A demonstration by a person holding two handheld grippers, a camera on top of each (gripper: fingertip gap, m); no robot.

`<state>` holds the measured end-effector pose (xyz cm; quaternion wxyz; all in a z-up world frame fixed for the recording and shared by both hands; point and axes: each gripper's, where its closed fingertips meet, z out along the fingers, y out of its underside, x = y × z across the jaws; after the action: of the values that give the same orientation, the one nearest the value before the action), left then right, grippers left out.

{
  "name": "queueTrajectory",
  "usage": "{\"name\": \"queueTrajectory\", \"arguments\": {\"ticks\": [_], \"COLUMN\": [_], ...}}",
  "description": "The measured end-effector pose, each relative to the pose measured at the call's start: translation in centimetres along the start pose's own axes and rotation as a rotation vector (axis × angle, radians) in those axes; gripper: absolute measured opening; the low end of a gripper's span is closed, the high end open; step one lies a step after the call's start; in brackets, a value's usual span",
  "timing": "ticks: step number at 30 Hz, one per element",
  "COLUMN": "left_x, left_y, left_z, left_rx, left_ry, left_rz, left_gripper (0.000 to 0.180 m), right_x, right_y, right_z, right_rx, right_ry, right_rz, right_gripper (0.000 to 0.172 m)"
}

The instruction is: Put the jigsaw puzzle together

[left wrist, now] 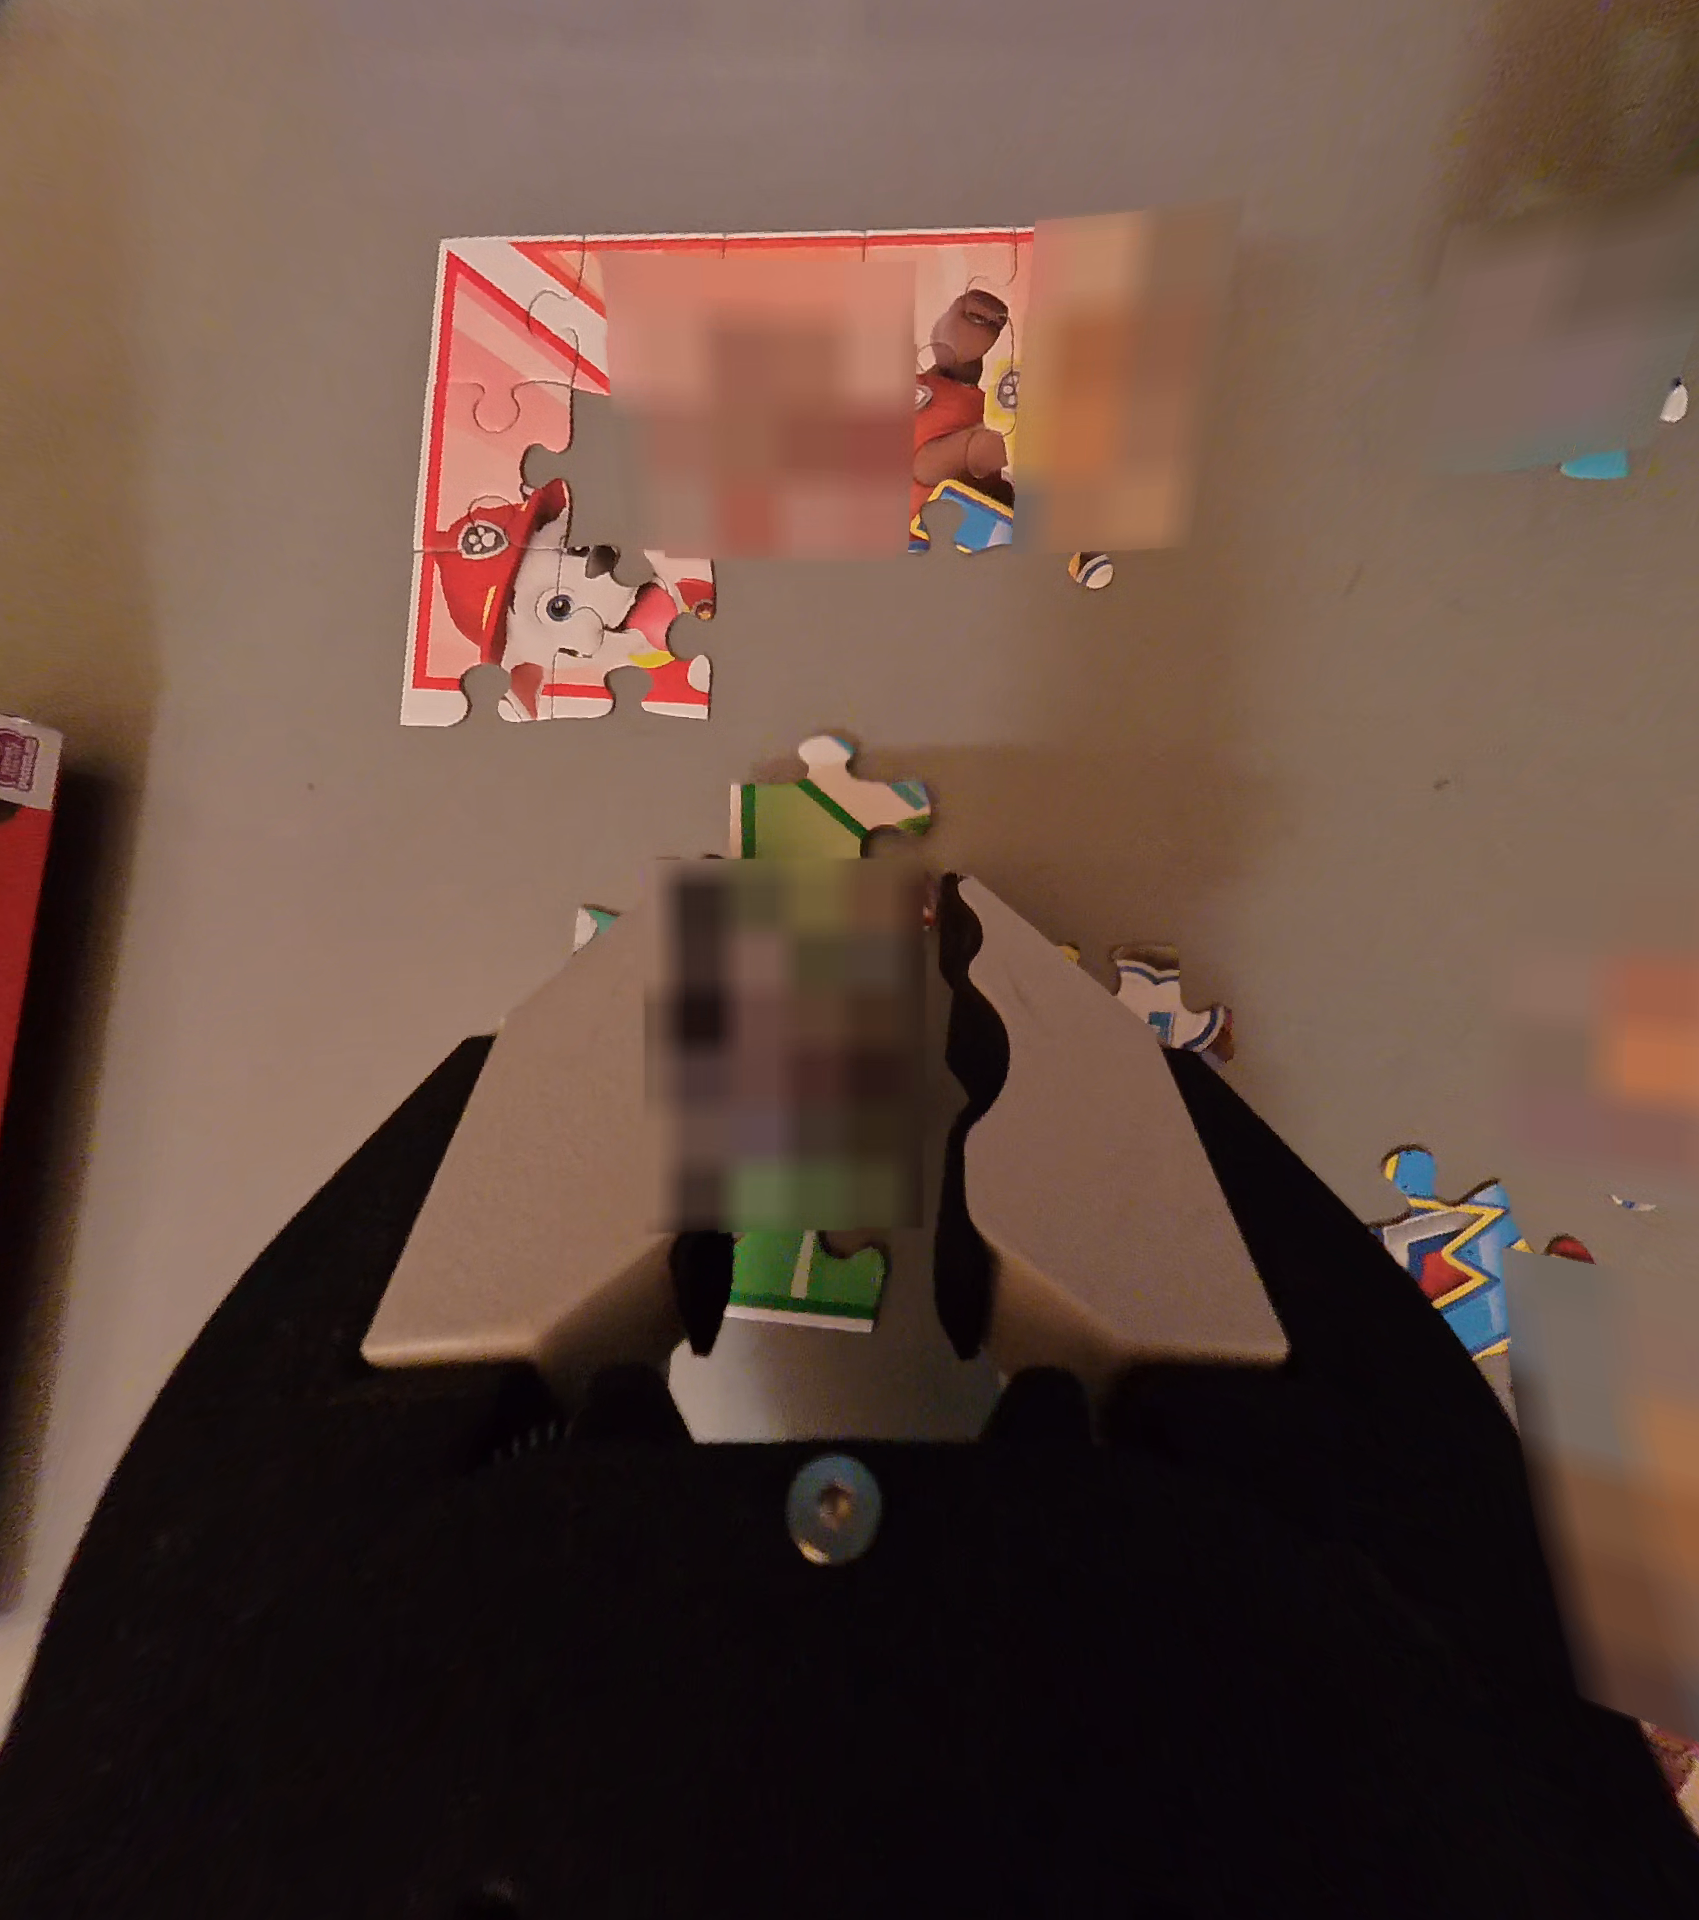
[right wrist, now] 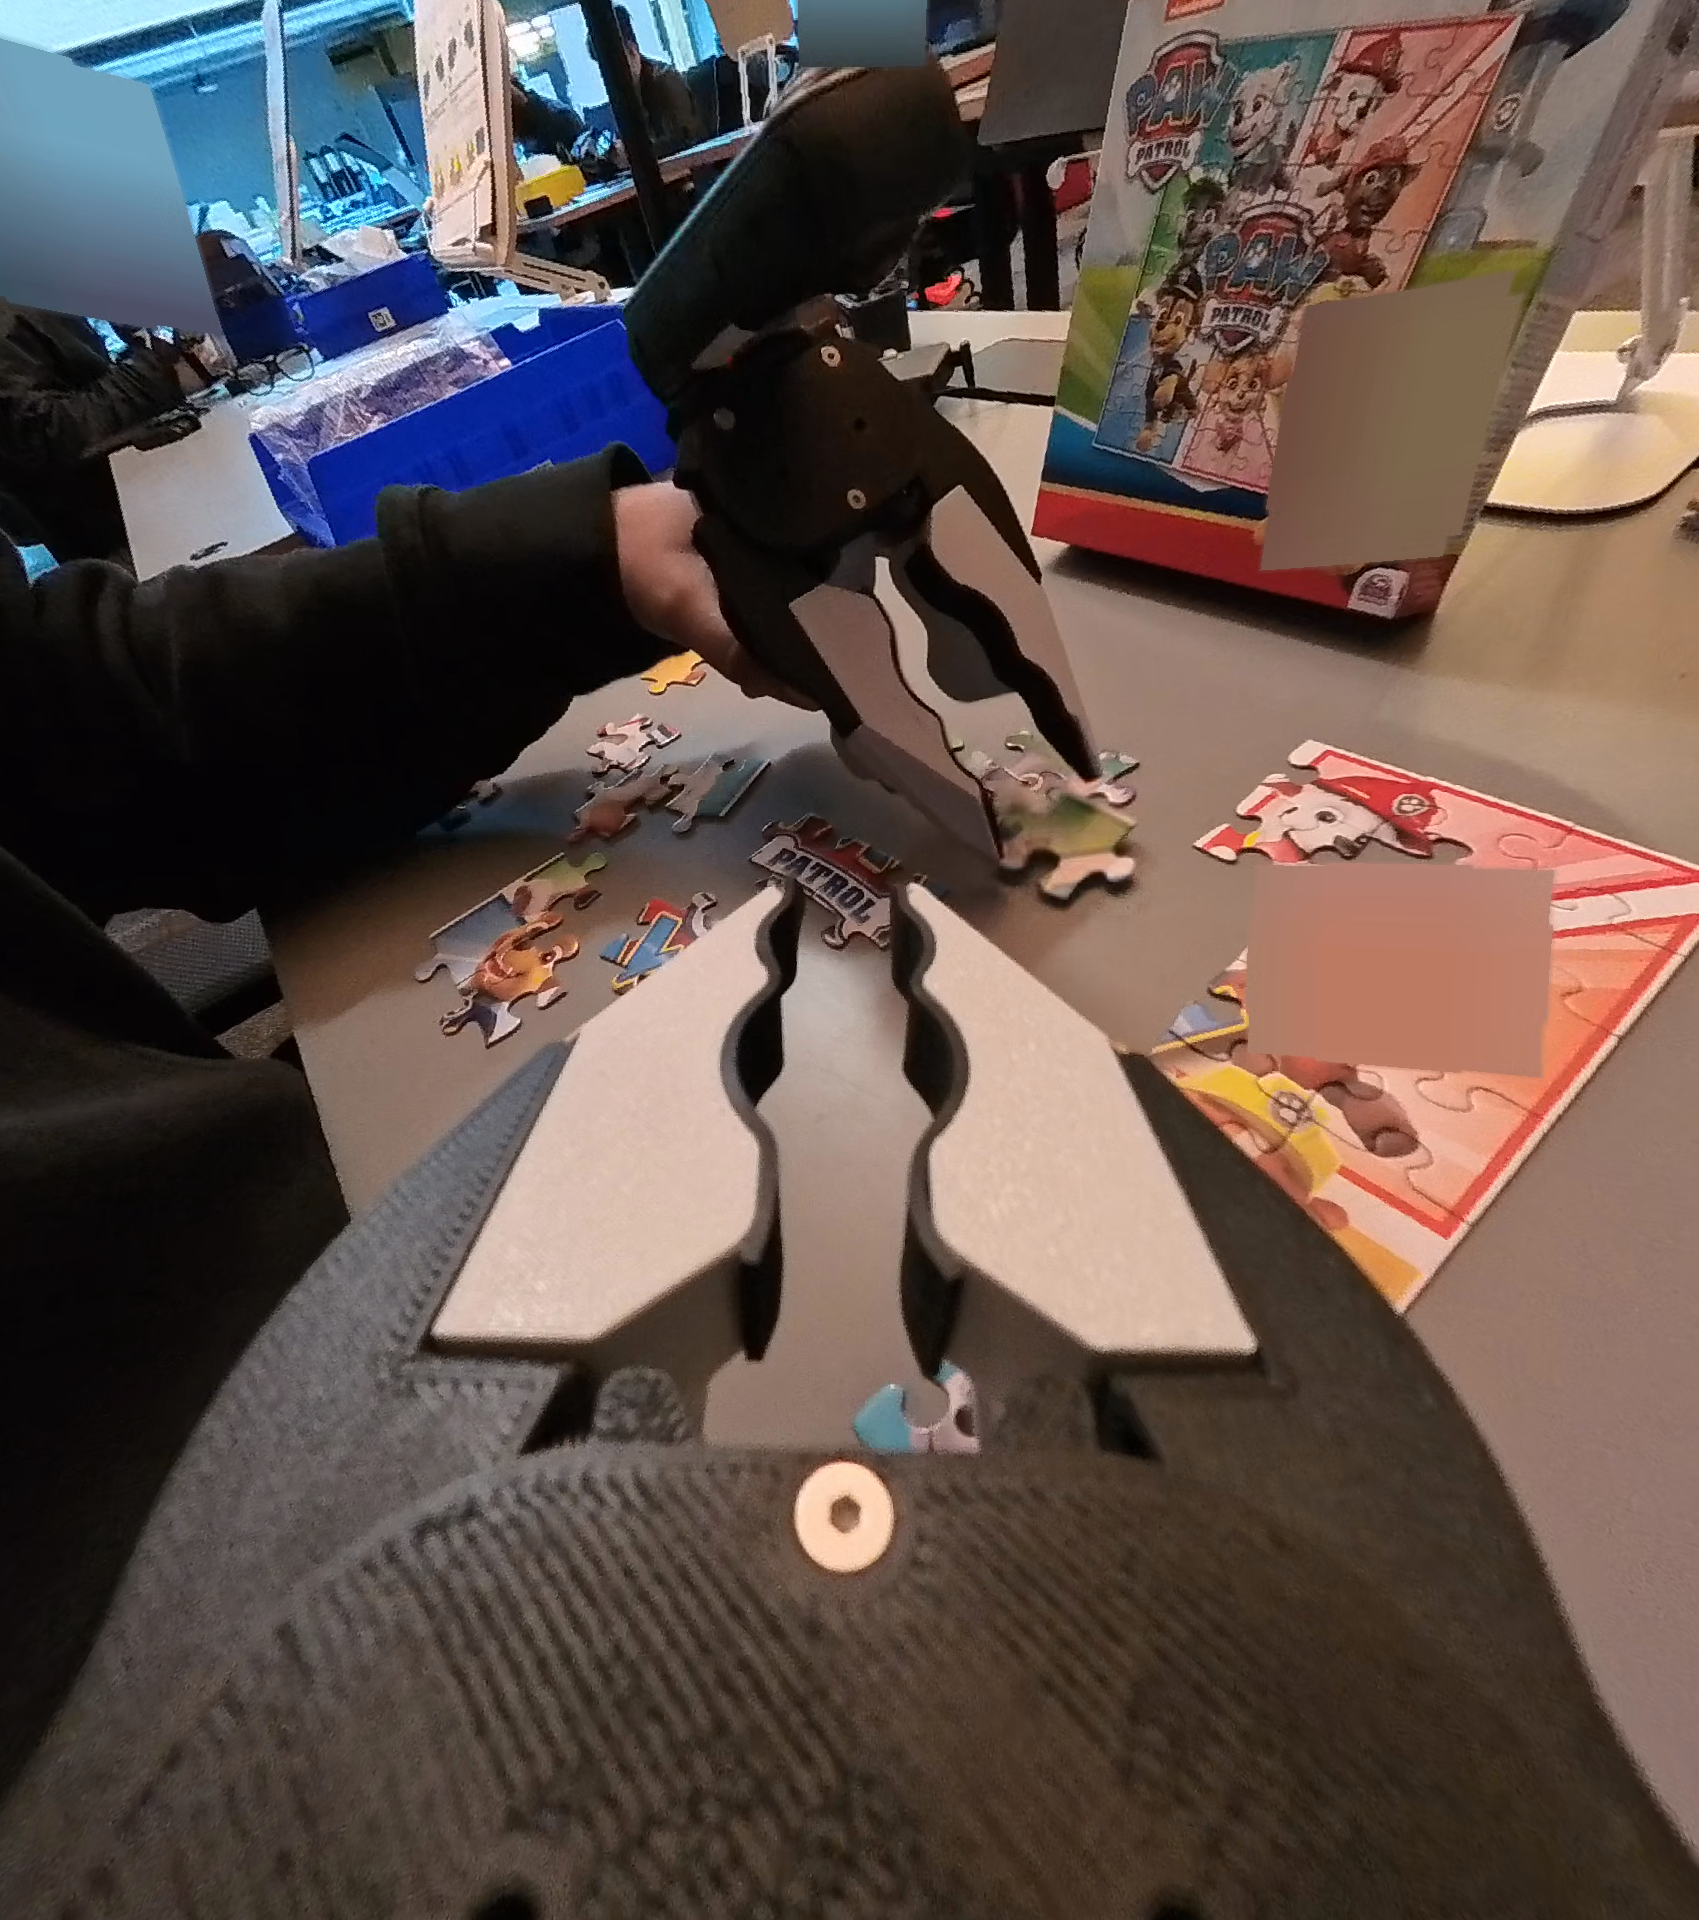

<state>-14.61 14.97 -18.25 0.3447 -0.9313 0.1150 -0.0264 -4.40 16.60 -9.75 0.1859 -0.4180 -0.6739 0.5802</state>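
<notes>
Grey table (right wrist: 1510,1455) w/ scattered puzzle pieces (right wrist: 502,956), cluttered workshop behind.

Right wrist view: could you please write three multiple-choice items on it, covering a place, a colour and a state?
1. Where is the box? A upright on the table; B on the floor; C on the puzzle.
2. Main colour of the piece at the left gripper's tips? A green; B black; C purple.
3. The right gripper's jaws? A apart, bare; B clamping a piece; C clamping the box.
Answers: 1 A, it stands beyond the puzzle; 2 A, its face is mostly green; 3 A, bare table shows between the fingers.
</notes>
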Motion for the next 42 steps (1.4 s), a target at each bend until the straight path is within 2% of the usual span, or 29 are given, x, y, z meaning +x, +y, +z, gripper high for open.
{"name": "queueTrajectory", "arguments": {"ticks": [2, 6, 10, 16, 23, 30, 36, 39, 42], "left_x": [-0.3, -0.7, -0.8, -1.0, -3.2, -3.4, -1.5, -0.9, -0.8], "left_y": [0.2, 0.4, 1.3, 2.1, 2.4, 2.2, 2.0, 1.8, 2.1], "left_z": [-0.3, -1.9, -3.1, -3.1, -3.7, -5.0, -4.3, -3.9, -3.4], "left_rx": [-0.004, 0.045, 0.064, 0.050, 0.115, 0.205, 0.210, 0.209, 0.177], "left_ry": [-0.014, -0.023, -0.039, -0.108, -0.199, -0.260, -0.186, -0.167, -0.178], "left_rz": [-0.003, -0.057, -0.108, -0.138, -0.272, -0.363, -0.336, -0.323, -0.307], "left_gripper": [0.046, 0.046, 0.044, 0.036, 0.031, 0.026, 0.027, 0.028, 0.028], "right_x": [0.0, 0.2, 0.4, 0.0, 1.6, 5.2, 6.2, 6.1, 6.0], "right_y": [0.0, 0.0, 0.1, -0.1, -0.2, -1.0, 3.5, 5.0, 5.4], "right_z": [0.1, 0.1, 0.4, 1.5, 3.6, 7.3, 10.6, 11.1, 11.2], "right_rx": [-0.002, -0.004, -0.003, -0.027, -0.130, -0.285, -0.542, -0.598, -0.614], "right_ry": [-0.002, 0.001, -0.009, -0.026, 0.024, 0.072, -0.017, -0.013, -0.002], "right_rz": [-0.002, 0.001, 0.015, -0.014, -0.145, -0.324, -0.223, -0.201, -0.202], "right_gripper": [0.016, 0.015, 0.015, 0.015, 0.018, 0.033, 0.058, 0.067, 0.069]}}
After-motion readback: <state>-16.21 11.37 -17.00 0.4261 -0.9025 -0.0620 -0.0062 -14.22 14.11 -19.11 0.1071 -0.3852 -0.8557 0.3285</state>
